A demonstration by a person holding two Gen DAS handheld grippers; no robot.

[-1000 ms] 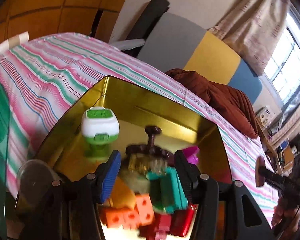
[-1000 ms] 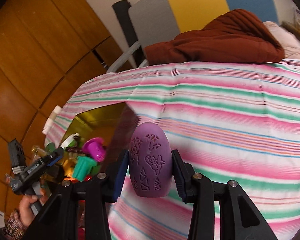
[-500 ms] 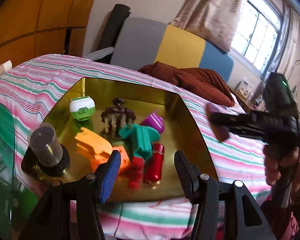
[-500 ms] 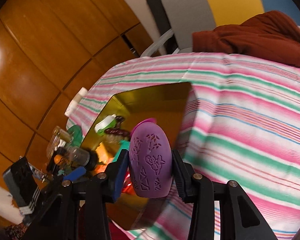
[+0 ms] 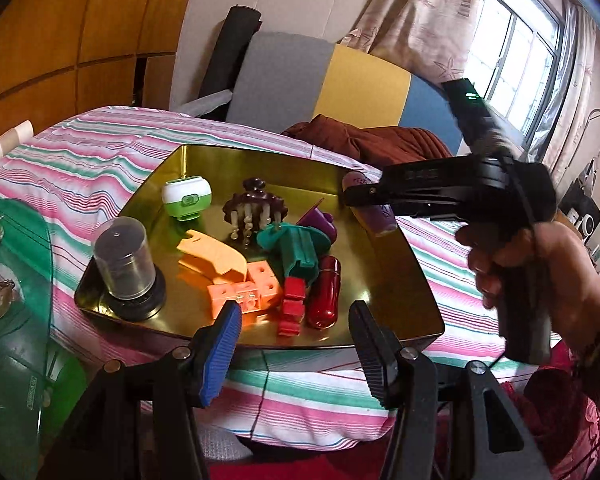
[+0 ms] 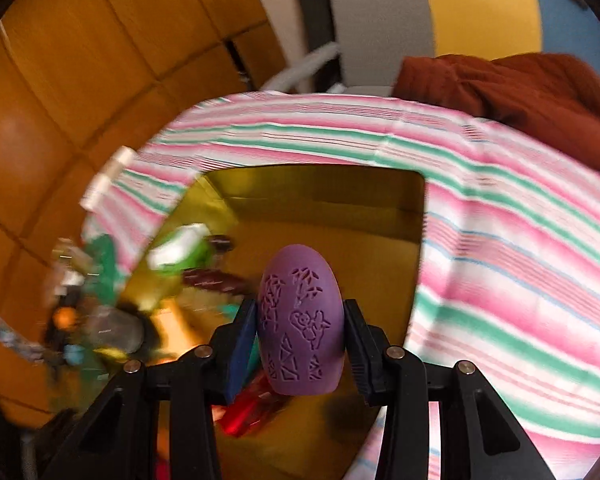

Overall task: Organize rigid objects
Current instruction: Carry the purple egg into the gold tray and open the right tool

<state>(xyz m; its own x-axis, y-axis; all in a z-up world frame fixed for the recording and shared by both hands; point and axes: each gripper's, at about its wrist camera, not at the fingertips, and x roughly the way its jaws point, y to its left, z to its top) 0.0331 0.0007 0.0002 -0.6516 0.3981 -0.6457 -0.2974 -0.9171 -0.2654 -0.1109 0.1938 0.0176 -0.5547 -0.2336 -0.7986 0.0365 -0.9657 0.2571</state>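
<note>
A gold tray [image 5: 384,280] sits on the striped cloth and holds several small objects: a green-and-white case [image 5: 187,197], a brown comb-like piece [image 5: 254,208], orange blocks [image 5: 242,292], a teal piece [image 5: 298,246] and a red tube [image 5: 325,292]. My right gripper [image 6: 300,340] is shut on a purple egg-shaped object [image 6: 300,320] with engraved patterns, hanging over the tray's [image 6: 320,204] right part. In the left wrist view that purple object [image 5: 374,216] shows over the tray's right rim. My left gripper [image 5: 296,344] stands open and empty before the tray's near edge.
A clear-topped jar [image 5: 124,270] stands in the tray's left corner. A green glass table [image 5: 16,320] with small items lies at left. A brown cloth [image 5: 380,144] and a grey, yellow and blue chair back [image 5: 324,84] are behind. A hand [image 5: 540,276] holds the right gripper.
My right gripper carried the purple object left from above the cloth to above the tray. My left gripper drew back from over the tray's contents to its near edge, still open.
</note>
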